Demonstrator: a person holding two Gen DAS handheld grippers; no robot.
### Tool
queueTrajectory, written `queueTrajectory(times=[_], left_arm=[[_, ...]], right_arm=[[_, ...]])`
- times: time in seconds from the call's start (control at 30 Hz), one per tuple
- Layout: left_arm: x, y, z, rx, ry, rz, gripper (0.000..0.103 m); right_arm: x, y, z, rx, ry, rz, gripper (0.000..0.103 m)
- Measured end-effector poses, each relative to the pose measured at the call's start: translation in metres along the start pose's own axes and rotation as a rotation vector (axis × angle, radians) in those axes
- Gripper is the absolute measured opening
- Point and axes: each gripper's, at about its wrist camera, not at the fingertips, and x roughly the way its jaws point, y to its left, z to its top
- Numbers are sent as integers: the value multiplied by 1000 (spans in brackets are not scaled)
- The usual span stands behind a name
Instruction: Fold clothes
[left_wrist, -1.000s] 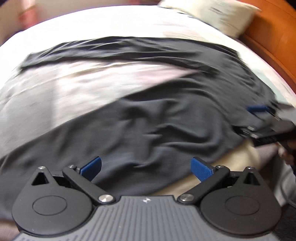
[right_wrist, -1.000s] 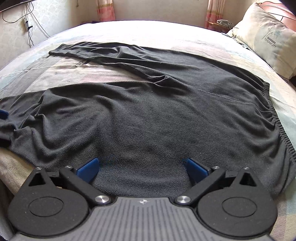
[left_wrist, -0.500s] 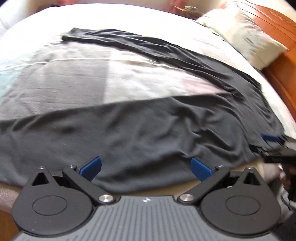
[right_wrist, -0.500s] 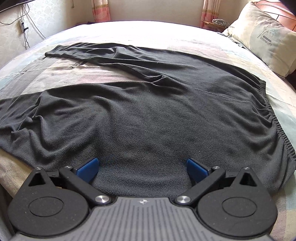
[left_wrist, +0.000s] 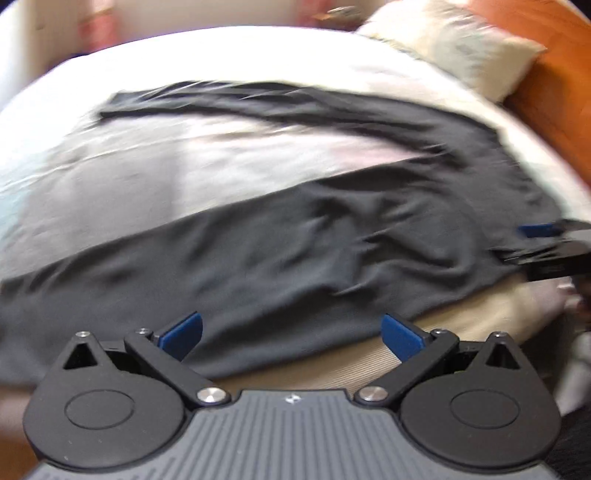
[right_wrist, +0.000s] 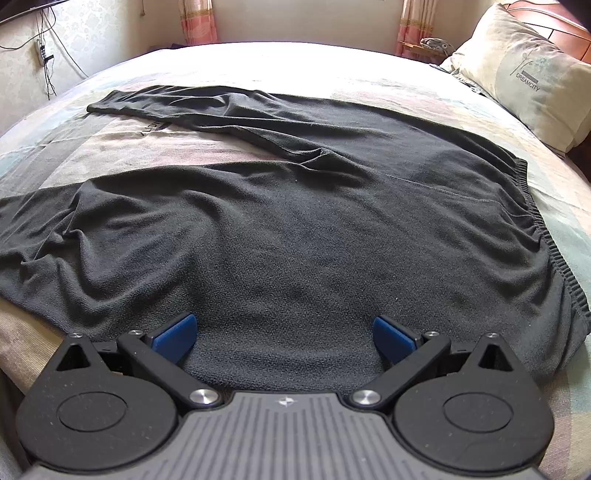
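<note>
**Dark trousers spread across the bed, both tools wide open**

Left wrist view first, and it's a blurry one. The left gripper (left_wrist: 291, 332), black with blue pads, has its jaws spread wide and nothing between them. It hangs over the near hem of the dark grey fleece trousers (left_wrist: 295, 251), right where the cloth meets the beige edge of the pale patchwork bed cover (left_wrist: 147, 173). The trousers lie flat on that cover, one leg running off to the left, the other stretching up toward the far side. Past the trousers, at the upper right, sits a cream rectangular pillow (left_wrist: 454, 48) against an orange-brown wooden headboard (left_wrist: 554, 92). At the right-hand end of the trousers the right gripper (left_wrist: 543, 240) pokes in, one blue pad showing over the cloth; too smeared here to read how it stands.

Over to the right wrist view, sharp and clear. The right gripper (right_wrist: 282, 336) is fully open, pads far apart, gripping nothing, poised above the near edge of the trousers (right_wrist: 314, 240). The ribbed elastic waistband (right_wrist: 561, 258) curves down the right end of the trousers, toward the pillow (right_wrist: 528, 81), which carries the printed word DREAMCITY. The two legs fan out leftward across the bed cover (right_wrist: 129, 144).
</note>
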Motion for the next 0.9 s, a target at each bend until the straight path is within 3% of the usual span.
queueTrajectory(times=[0.1,0.17,0.4,0.47,0.53,0.67,0.77,0.9], left_arm=[[17,-9,3,-13,3,-90,102],[30,-12,0,-52,34,-80,102],[13,-12,-17,-71,54,-105,102],[2,-3,-13,-93,30,-63,102],[-1,-1,-6,-116,1,-10,102],[-12,14,5,-148,-34,96,102],[-20,28,7,-181,-48,142,102],[-26,44,1,-219,-43,157,102]], right_arm=[[0,0,0,2,0,-2,103],[0,0,0,1,-4,-2,103],[-11,9,10,21,-10,-5,103],[-25,21,19,13,-77,101,103],[-36,40,28,-38,-122,270,103],[-35,88,40,-202,-108,577,103],[-21,123,44,-287,-79,645,103],[3,148,45,-251,21,630,103]])
